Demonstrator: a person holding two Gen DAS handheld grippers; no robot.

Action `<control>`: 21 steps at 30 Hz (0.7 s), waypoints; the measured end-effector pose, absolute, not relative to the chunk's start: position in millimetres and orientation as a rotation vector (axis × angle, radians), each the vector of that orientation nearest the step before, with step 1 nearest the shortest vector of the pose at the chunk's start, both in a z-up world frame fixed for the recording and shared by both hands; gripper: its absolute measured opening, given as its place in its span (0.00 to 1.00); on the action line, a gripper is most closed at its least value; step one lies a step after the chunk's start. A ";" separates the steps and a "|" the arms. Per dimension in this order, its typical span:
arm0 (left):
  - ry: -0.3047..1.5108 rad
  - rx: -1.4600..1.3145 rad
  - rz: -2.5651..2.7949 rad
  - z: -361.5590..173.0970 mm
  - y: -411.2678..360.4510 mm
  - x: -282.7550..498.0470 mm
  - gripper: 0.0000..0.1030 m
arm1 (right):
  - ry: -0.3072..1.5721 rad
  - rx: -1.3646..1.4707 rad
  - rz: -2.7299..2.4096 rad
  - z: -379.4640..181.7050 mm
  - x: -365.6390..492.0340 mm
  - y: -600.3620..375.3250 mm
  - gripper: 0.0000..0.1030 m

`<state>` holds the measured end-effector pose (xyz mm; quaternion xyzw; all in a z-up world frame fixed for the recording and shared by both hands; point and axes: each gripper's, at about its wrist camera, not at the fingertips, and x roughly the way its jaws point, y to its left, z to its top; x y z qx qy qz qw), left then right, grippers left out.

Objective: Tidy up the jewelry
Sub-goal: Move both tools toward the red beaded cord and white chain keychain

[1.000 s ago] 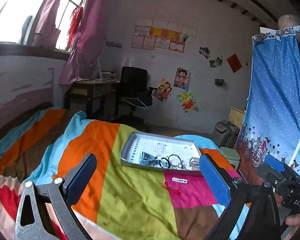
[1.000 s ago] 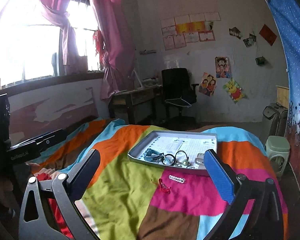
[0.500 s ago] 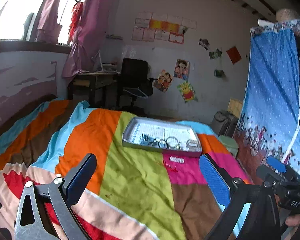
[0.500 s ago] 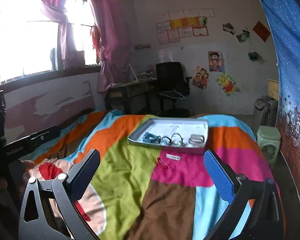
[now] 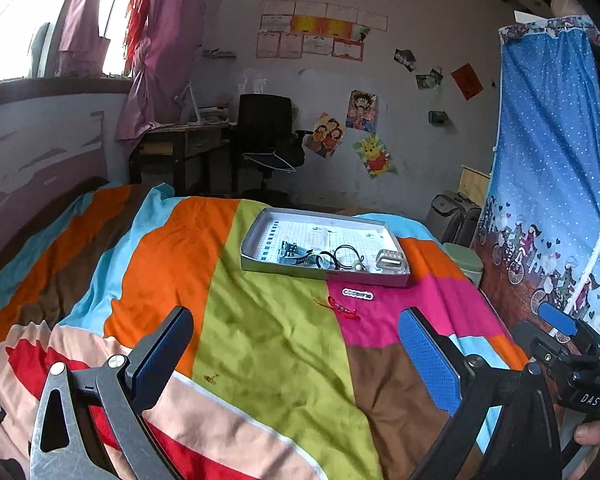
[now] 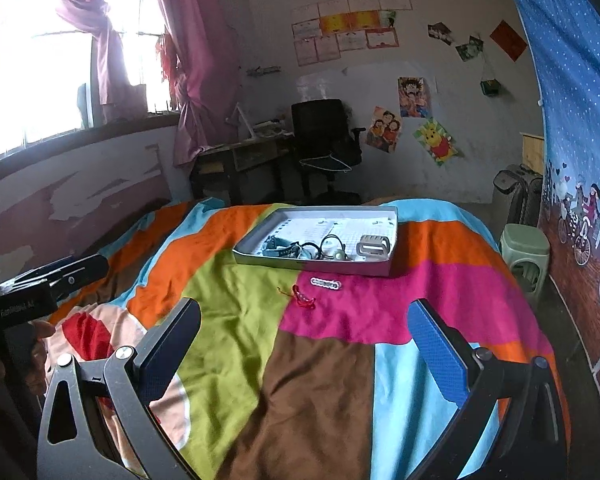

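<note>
A shallow grey tray (image 5: 256, 240) (image 6: 392, 236) lies on the striped bedspread and holds several pieces: black bangles (image 5: 342, 256) (image 6: 320, 245), a blue-grey band (image 6: 278, 246) and a silver clasp (image 5: 390, 259) (image 6: 374, 245). In front of the tray, on the cloth, lie a silver link bracelet (image 5: 357, 294) (image 6: 326, 283) and a red string bracelet (image 5: 342, 309) (image 6: 303, 299). My left gripper (image 5: 296, 354) and right gripper (image 6: 306, 350) both stand open and hold nothing, well short of the jewelry. The right gripper's body (image 5: 572, 364) shows at the left view's edge.
The bedspread (image 5: 268, 344) fills the foreground. A desk (image 6: 240, 160) and black chair (image 6: 324, 136) stand by the far wall. A blue curtain (image 5: 548, 184), a green stool (image 6: 526, 248) and a suitcase (image 6: 518, 192) are on the right.
Both grippers have drawn back from the tray, so more of the bedspread shows in front of them. Both stay open; the jewelry has not moved.
</note>
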<state>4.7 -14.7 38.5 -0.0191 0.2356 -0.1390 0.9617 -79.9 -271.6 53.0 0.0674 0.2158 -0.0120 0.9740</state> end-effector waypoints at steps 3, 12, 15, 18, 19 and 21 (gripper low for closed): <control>0.482 -0.026 -0.278 37.5 -19.7 13.1 1.00 | 0.440 0.140 -0.024 50.9 -71.0 -271.9 0.99; 0.500 -0.022 -0.288 27.9 -38.1 58.4 1.00 | 0.442 0.128 -0.029 43.1 -34.8 -280.5 0.99; 0.500 -0.008 -0.300 20.2 -47.8 75.4 1.00 | 0.439 0.129 -0.035 37.7 -20.3 -286.4 0.99; 0.505 0.013 -0.308 11.4 -57.9 94.5 1.00 | 0.442 0.129 -0.043 31.1 -3.4 -293.4 0.99; 0.511 0.025 -0.310 8.2 -61.7 102.2 1.00 | 0.445 0.124 -0.043 27.7 3.9 -296.3 0.99; 0.516 0.032 -0.309 3.2 -65.8 115.0 1.00 | 0.459 0.111 -0.049 21.8 17.6 -302.3 0.99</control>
